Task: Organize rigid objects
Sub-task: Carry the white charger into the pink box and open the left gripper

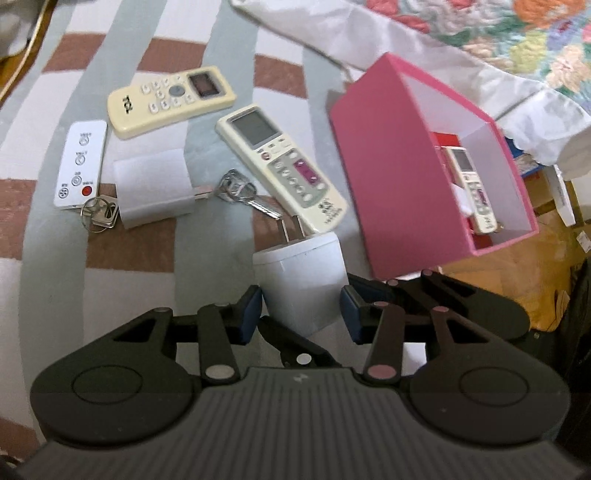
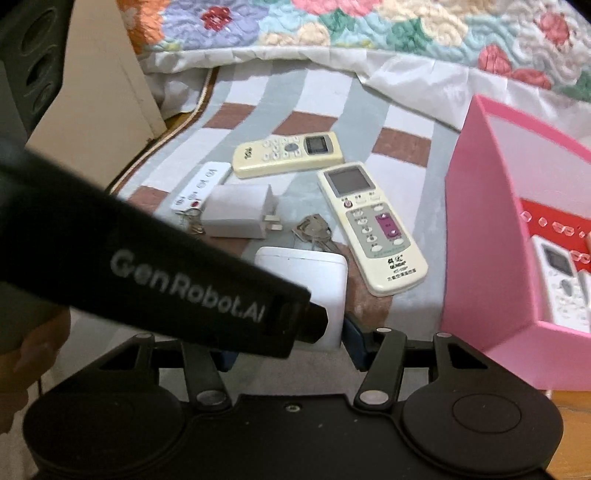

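Note:
My left gripper [image 1: 301, 308] is open around a white charger plug [image 1: 301, 275]; its blue pads stand on both sides with a small gap. On the striped cloth lie a white remote [image 1: 282, 164], a cream remote [image 1: 171, 99], a small flat white remote [image 1: 79, 164], a second white charger [image 1: 153, 186], a key [image 1: 240, 190] and a key ring [image 1: 99, 214]. The pink box [image 1: 402, 192] stands at the right with a remote [image 1: 474, 190] inside. My right gripper [image 2: 291, 354] is open behind the left one, whose black body [image 2: 166, 273] crosses the right wrist view.
A floral quilt [image 2: 332, 26] with a white sheet [image 1: 388, 40] lies at the back. Cardboard boxes [image 1: 554, 206] sit past the cloth's right edge. A beige cabinet side [image 2: 96, 103] and a dark speaker [image 2: 33, 55] stand at the left.

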